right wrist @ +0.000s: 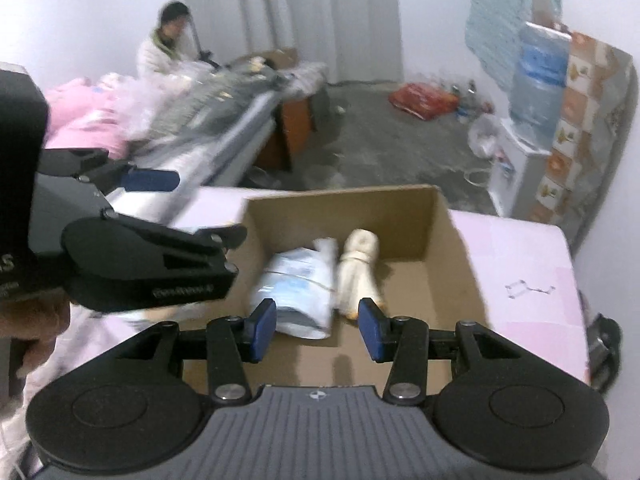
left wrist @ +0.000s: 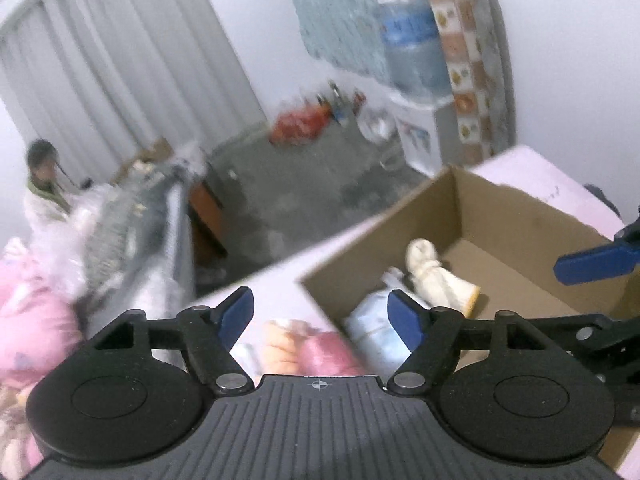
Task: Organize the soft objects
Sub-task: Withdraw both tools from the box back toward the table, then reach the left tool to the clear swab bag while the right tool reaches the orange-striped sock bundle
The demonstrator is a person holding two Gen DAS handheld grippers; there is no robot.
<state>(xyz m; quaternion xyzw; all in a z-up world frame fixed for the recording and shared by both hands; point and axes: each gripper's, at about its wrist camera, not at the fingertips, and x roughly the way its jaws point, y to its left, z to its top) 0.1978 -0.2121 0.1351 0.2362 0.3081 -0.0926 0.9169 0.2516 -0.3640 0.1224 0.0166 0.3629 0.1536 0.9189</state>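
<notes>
An open cardboard box (left wrist: pixel 520 216) (right wrist: pixel 448 240) stands on a pink bed. Inside lie a cream soft toy (left wrist: pixel 436 276) (right wrist: pixel 358 272) and a pale blue and white soft packet (left wrist: pixel 372 324) (right wrist: pixel 300 284). My left gripper (left wrist: pixel 320 316) is open and empty, above the box's left corner; a pink and orange soft toy (left wrist: pixel 304 344) lies on the bed below it. My right gripper (right wrist: pixel 316 328) is open and empty, over the box's near edge, just short of the packet and the cream toy. The left gripper also shows in the right wrist view (right wrist: pixel 152 256).
The pink bed sheet (right wrist: pixel 520 264) surrounds the box. A heap of pink soft things (left wrist: pixel 28 320) (right wrist: pixel 88 116) and plastic-wrapped items lies to the left. A person (right wrist: pixel 168 44) sits at the back. A water dispenser (left wrist: pixel 416 80) stands by the far wall on a grey floor (left wrist: pixel 312 184).
</notes>
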